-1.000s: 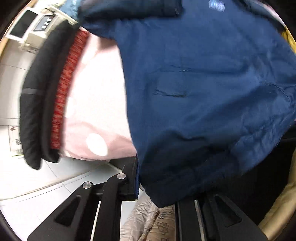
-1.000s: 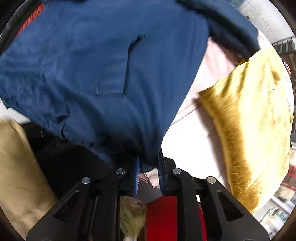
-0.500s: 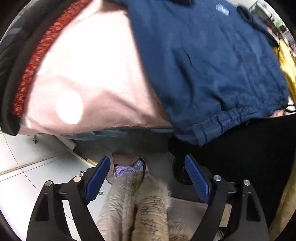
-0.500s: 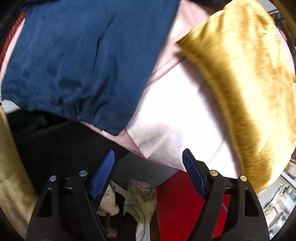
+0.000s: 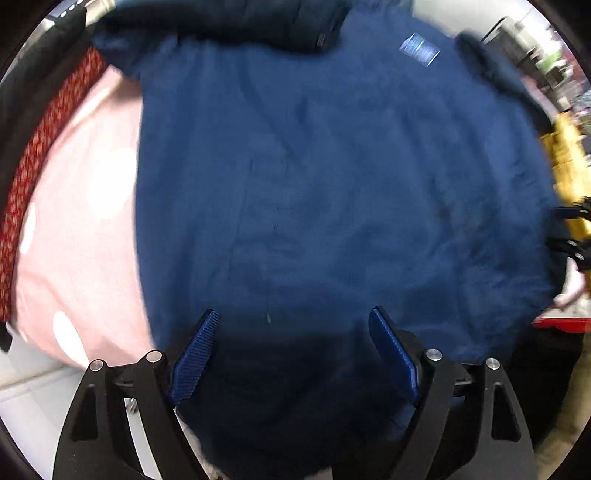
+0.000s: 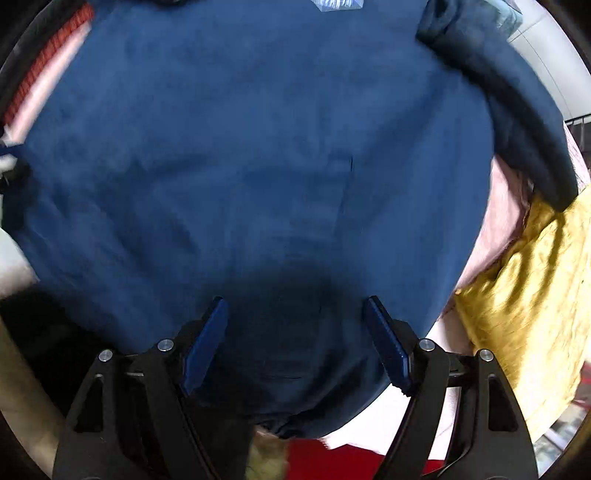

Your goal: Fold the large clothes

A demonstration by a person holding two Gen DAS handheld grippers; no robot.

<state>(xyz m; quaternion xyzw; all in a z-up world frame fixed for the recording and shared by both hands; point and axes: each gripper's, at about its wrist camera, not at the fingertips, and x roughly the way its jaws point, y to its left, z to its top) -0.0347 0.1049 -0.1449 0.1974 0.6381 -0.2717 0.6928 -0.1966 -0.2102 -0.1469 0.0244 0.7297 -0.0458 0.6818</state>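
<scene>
The navy jacket point(image 5: 332, 192) lies spread flat over a pink sheet with pale dots point(image 5: 81, 236), filling most of both wrist views, its small light-blue chest label point(image 5: 419, 48) sitting near 1 o'clock from my left camera and at 12 o'clock from my right point(image 6: 336, 3). I have my left gripper point(image 5: 291, 354) above the lower part of the garment, jaws spread wide, the ribbed blue pads point(image 5: 195, 358) standing apart at 7 and 5 o'clock with nothing between them but cloth underneath; whether the pads touch the fabric I cannot tell, as the frame is blurred. My right gripper point(image 6: 295, 343) is likewise wide apart and holding nothing, poised over the jacket's hem, where a dark shadow pools on the cloth between its pads point(image 6: 388, 347). In the right view one sleeve point(image 6: 517, 122) trails from 1 o'clock down toward 3 o'clock, its end resting against a gold velvet cushion point(image 6: 535, 314) that occupies 4 o'clock. A red knitted band point(image 5: 40, 155) with a black garment point(image 5: 22, 85) beside it runs along the sheet's edge from 11 to 9 o'clock in the left view. Something red point(image 6: 332, 459) shows at 6 o'clock below the hem in the right view.
</scene>
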